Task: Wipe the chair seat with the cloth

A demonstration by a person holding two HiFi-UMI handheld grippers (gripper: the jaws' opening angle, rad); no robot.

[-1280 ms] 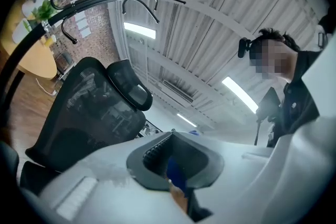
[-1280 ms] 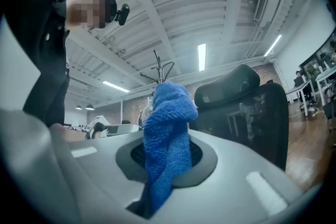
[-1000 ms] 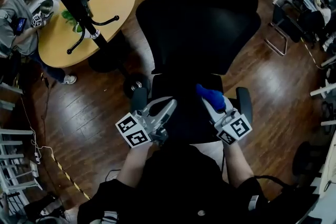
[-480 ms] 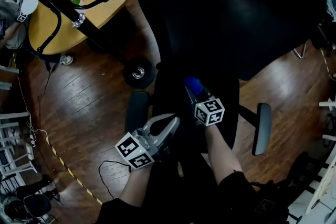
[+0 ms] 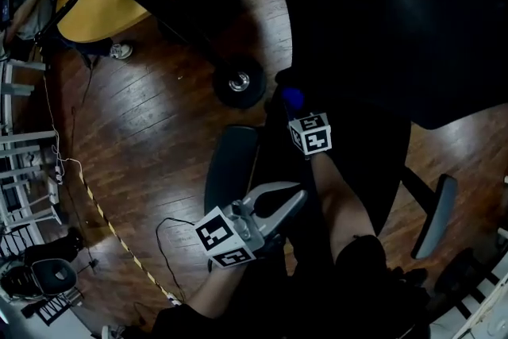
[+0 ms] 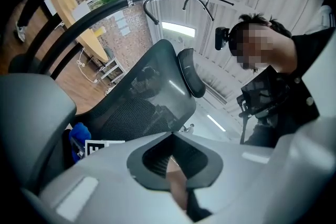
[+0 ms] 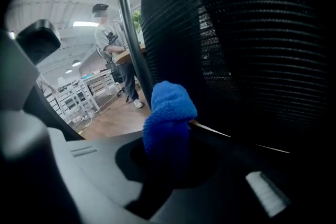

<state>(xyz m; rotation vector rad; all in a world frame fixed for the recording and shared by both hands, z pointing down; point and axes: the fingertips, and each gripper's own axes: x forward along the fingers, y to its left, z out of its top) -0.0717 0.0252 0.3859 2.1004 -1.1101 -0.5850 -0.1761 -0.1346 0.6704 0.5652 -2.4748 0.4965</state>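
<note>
Blending into shadow, the black chair seat point(image 5: 373, 159) is hard to make out; right gripper point(image 5: 290, 107) clamps the blue cloth point(image 7: 169, 113), while left gripper point(image 5: 297, 197) is closed and empty beside an armrest point(image 5: 230, 167).

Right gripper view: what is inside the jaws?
A blue cloth, clamped in the right gripper; its bunched end sticks out toward the chair's mesh back. The clamped end is covered by the jaws.
</note>
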